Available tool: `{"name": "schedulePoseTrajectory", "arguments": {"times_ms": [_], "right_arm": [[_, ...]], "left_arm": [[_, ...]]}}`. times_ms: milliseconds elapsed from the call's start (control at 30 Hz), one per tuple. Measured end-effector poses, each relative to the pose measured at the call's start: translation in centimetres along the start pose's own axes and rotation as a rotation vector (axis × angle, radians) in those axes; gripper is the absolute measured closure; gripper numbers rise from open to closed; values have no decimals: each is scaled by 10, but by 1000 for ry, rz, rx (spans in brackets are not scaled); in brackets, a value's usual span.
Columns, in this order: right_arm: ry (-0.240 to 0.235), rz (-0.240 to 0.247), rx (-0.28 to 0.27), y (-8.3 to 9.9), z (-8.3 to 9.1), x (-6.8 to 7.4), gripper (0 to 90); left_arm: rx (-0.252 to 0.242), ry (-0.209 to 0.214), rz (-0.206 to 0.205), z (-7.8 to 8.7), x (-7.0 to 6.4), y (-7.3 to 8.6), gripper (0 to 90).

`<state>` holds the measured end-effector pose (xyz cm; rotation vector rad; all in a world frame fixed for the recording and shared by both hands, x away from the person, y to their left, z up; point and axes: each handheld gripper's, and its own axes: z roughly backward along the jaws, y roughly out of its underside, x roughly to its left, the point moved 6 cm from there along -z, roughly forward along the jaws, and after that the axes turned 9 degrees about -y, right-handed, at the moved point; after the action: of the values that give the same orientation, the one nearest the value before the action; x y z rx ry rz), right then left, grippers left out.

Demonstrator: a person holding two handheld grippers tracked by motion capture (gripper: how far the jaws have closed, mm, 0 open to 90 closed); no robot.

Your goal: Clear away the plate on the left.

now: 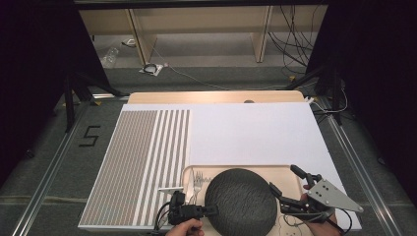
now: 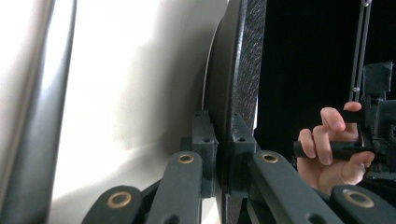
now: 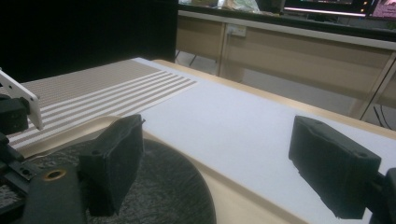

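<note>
Fig. Two-handed handling of a plate over a tray. The round, dark grey, rough-textured stoneware plate sits over the pale beige plastic tray, which lies on the white tabletop sheet. The left gripper has its two jaws pinched on the plate's rim: in the left gripper view one black pad lies against the smooth underside and the other against the textured face, with the rim edge-on between them. The right gripper has its jaws spread wide; in the right gripper view the plate's far edge lies just inside the left-hand pad, while the other pad stands well apart over the tray and sheet, touching nothing. A silver metal fork rests on the tray just beyond the left gripper's jaws, close to the plate's rim. A brown-and-white striped mat lies farther out on that side.

Judged step: lifting or settling the plate. To do it well, keep the left pinch firm and level, bring the open right jaws over the opposite rim before taking any weight, and steer clear of the fork.
</note>
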<state>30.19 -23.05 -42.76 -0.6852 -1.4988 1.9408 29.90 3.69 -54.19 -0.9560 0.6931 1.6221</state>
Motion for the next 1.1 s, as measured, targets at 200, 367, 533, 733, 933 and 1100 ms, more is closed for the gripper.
{"name": "schedulePoseTrajectory", "arguments": {"times_ms": [200, 367, 533, 733, 933, 1100], "right_arm": [[0, -2, 0, 0, 0, 0, 187], [0, -2, 2, 0, 0, 0, 188], [-1, 0, 1, 0, 0, 0, 188], [-1, 0, 3, 0, -1, 1, 188], [0, -2, 2, 0, 0, 0, 187], [0, -1, 3, 0, 0, 1, 187]], "left_arm": [[12, 9, 30, -5, 1, 2, 848], [21, 17, 44, -9, 2, 4, 847], [25, 14, 42, -9, 2, 5, 846], [52, -8, 44, -11, 6, 8, 823], [53, -24, -4, -10, 0, 7, 732], [55, -42, -46, -8, -5, 7, 634]]}}
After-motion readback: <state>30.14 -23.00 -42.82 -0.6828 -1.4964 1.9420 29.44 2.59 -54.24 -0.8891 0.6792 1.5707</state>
